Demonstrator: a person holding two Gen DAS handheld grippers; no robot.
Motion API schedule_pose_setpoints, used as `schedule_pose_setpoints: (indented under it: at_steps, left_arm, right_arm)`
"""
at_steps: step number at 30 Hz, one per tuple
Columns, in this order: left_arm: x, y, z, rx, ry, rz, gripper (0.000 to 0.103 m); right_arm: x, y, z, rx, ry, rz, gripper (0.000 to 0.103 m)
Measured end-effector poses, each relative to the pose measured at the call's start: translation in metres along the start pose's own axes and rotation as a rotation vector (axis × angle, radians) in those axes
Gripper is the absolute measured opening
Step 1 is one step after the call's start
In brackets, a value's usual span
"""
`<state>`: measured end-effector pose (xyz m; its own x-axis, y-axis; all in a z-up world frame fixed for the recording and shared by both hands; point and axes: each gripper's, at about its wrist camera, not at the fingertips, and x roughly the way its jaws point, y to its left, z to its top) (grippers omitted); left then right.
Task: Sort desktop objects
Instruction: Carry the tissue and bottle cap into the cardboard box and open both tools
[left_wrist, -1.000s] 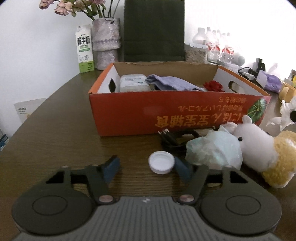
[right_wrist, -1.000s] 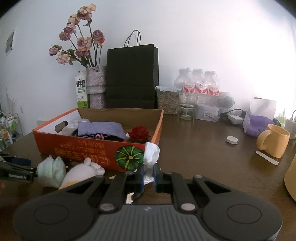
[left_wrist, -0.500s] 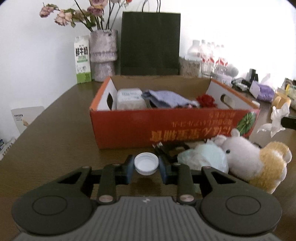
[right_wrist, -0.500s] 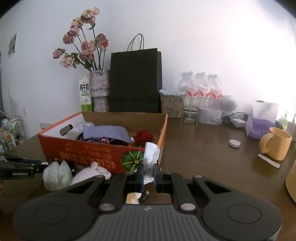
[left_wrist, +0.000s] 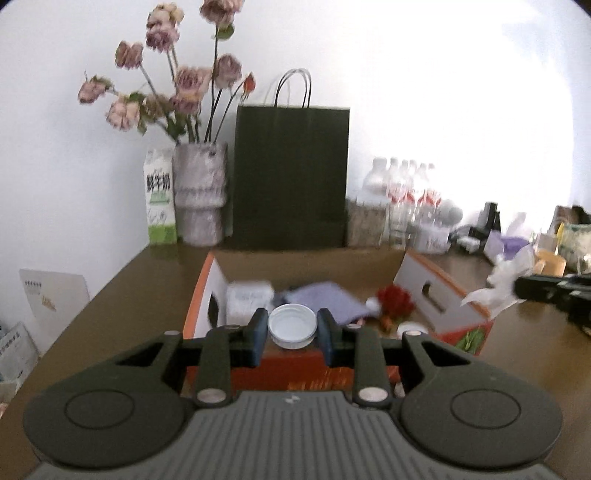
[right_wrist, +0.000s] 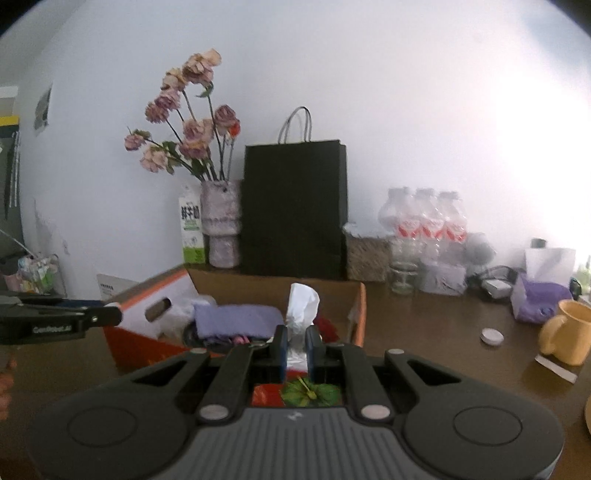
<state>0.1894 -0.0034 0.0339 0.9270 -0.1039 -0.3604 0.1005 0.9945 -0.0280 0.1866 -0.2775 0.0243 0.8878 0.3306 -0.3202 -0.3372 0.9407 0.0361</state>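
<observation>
Inside orange box (left_wrist: 436, 284): purple cloth (left_wrist: 325, 297), red flower (left_wrist: 395, 301).

Cloth (left_wrist: 325, 299) and flower (left_wrist: 395, 301) in box (left_wrist: 443, 291); paper bag (left_wrist: 291, 177) behind box; vase (left_wrist: 199, 195) left of bag.

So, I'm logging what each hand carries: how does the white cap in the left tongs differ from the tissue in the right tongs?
The white cap is a rigid round disc; the tissue is soft and crumpled. The cap lies flat between the left tongs, spanning a wider gap, while the tissue stands up out of the right tongs, pinched nearly shut. Both are white, gripped and held over the orange box.
</observation>
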Motion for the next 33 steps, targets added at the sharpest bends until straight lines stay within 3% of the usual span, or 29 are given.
schedule_pose_setpoints:
  at_steps: [7, 18, 26, 33]
  left_arm:
    - [0.016, -0.010, 0.018, -0.011, -0.036, -0.030, 0.029]
    - [0.067, -0.015, 0.029, -0.057, -0.023, -0.030, 0.029]
    - [0.112, -0.016, 0.014, -0.021, 0.038, -0.013, 0.029]
    - [0.126, -0.018, 0.001, 0.000, 0.082, 0.028, 0.029]
  right_arm:
    - [0.026, 0.018, 0.021, -0.009, -0.017, 0.037, 0.009]
    - [0.087, 0.029, 0.038, 0.000, 0.000, 0.049, 0.009]
    - [0.125, 0.013, 0.017, 0.037, 0.080, 0.026, 0.009]
    - [0.137, 0.009, 0.002, 0.048, 0.125, 0.006, 0.010]
